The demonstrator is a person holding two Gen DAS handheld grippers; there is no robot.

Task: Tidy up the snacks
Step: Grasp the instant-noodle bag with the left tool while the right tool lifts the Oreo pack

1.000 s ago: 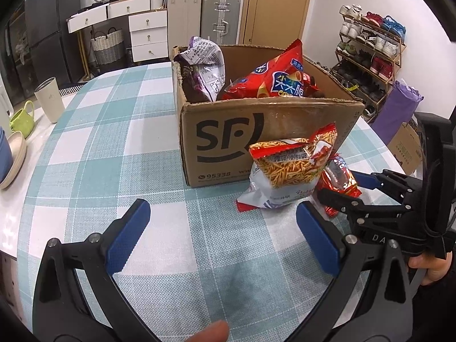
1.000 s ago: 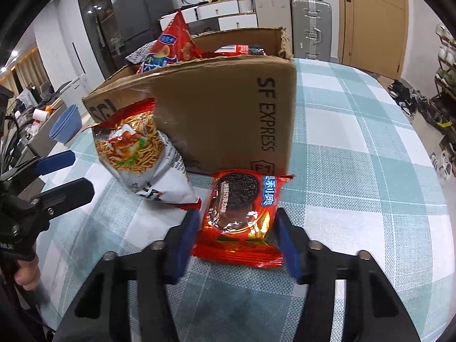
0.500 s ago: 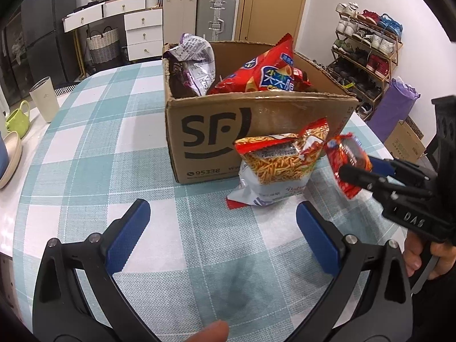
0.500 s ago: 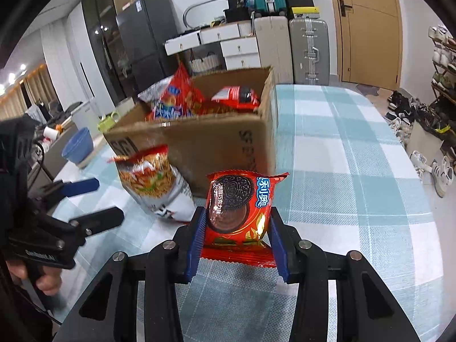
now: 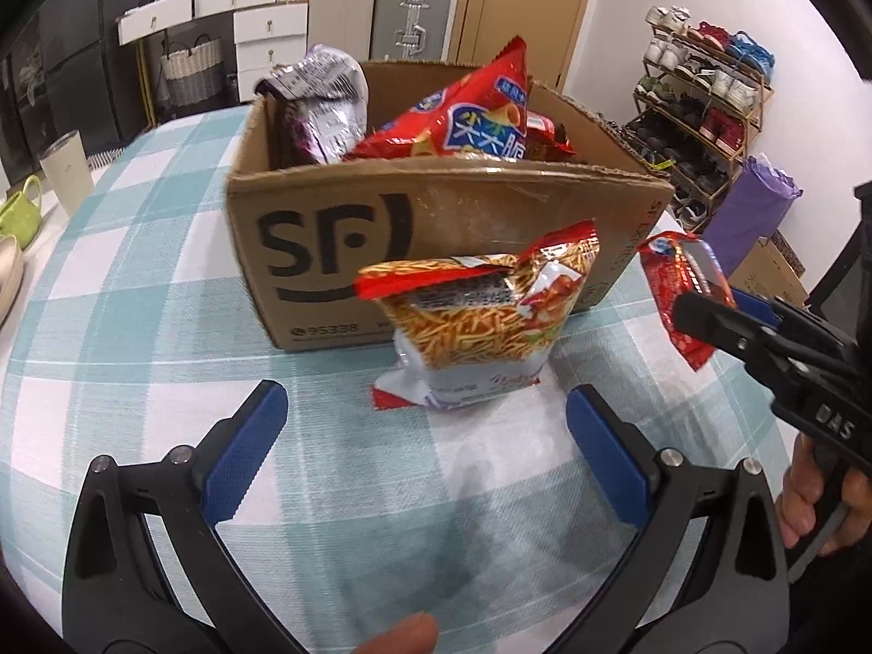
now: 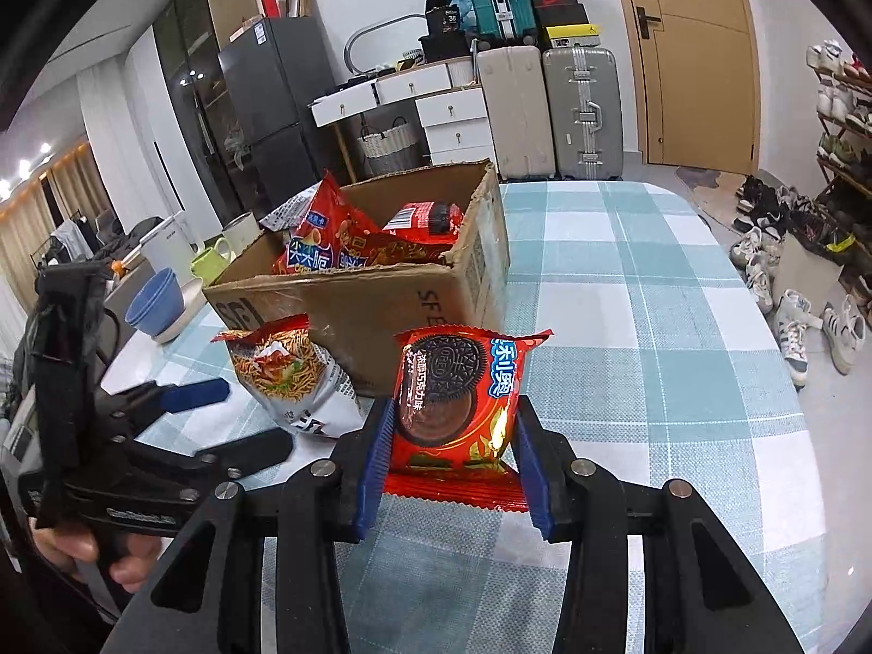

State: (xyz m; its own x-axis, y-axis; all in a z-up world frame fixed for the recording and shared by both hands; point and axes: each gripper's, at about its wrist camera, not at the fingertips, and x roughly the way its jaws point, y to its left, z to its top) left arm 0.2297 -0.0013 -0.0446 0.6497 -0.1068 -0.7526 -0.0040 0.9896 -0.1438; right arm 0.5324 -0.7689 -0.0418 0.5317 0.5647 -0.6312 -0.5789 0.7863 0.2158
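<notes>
My right gripper (image 6: 451,436) is shut on a red cookie packet (image 6: 455,398), held upright above the checked tablecloth. The same packet (image 5: 681,294) shows at the right of the left wrist view, clamped in the right gripper (image 5: 703,308). A noodle snack bag (image 5: 479,321) leans against the front of the open cardboard box (image 5: 436,223), which holds a red chip bag (image 5: 463,120) and a purple-silver bag (image 5: 321,98). My left gripper (image 5: 425,452) stands open just in front of the noodle bag (image 6: 294,376), nothing between its fingers.
The box (image 6: 370,294) sits mid-table on the teal checked cloth (image 5: 136,272). A green mug (image 5: 19,212), a beige tumbler (image 5: 68,169) and blue bowls (image 6: 155,300) stand near the table's far-left edge. A shoe rack (image 5: 703,103) and a purple bag (image 5: 746,212) stand beyond the table.
My right gripper closed on the cookie packet and lifted it off the table. The left gripper moved closer to the noodle bag and stayed open.
</notes>
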